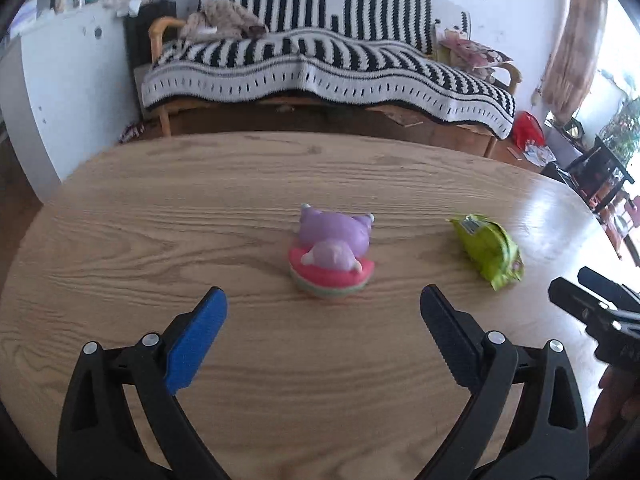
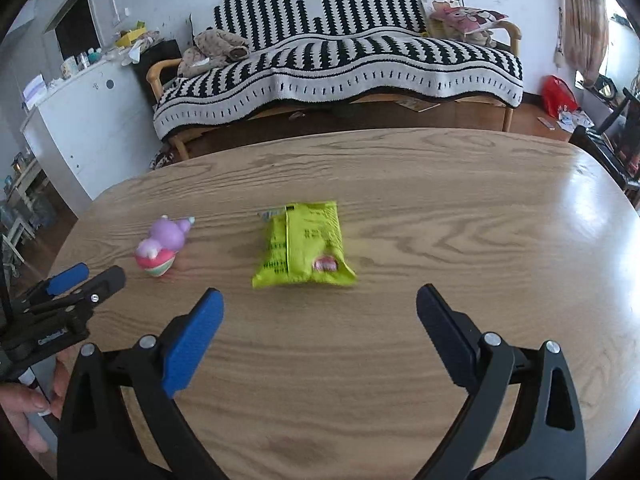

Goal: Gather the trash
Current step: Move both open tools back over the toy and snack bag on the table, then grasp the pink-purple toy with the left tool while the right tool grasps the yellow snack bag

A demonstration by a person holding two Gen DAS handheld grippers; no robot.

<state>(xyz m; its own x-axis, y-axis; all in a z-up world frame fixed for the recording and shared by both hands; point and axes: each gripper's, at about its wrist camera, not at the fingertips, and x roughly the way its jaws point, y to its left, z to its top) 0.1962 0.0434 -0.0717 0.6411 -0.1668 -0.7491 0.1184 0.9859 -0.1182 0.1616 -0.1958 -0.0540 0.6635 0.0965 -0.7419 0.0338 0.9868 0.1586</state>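
A lime-green snack packet (image 2: pixel 305 245) lies flat near the middle of the wooden table (image 2: pixel 460 208); the left wrist view shows the same packet (image 1: pixel 489 250) off to the right. My right gripper (image 2: pixel 320 304) hangs open just short of it, nothing between its fingers. A purple toy on a pink and green base (image 1: pixel 333 253) stands straight ahead of my left gripper (image 1: pixel 323 307), which is open and empty. That toy (image 2: pixel 162 249) sits left of the packet in the right wrist view, where the left gripper (image 2: pixel 94 276) shows at the left edge.
Beyond the table's far edge stands a sofa under a black-and-white striped blanket (image 2: pixel 340 60). A white cabinet (image 2: pixel 84 120) with clutter on top is at the left, and a red bag (image 2: pixel 558 94) lies on the floor at the right. A hand (image 2: pixel 24 412) holds the left gripper.
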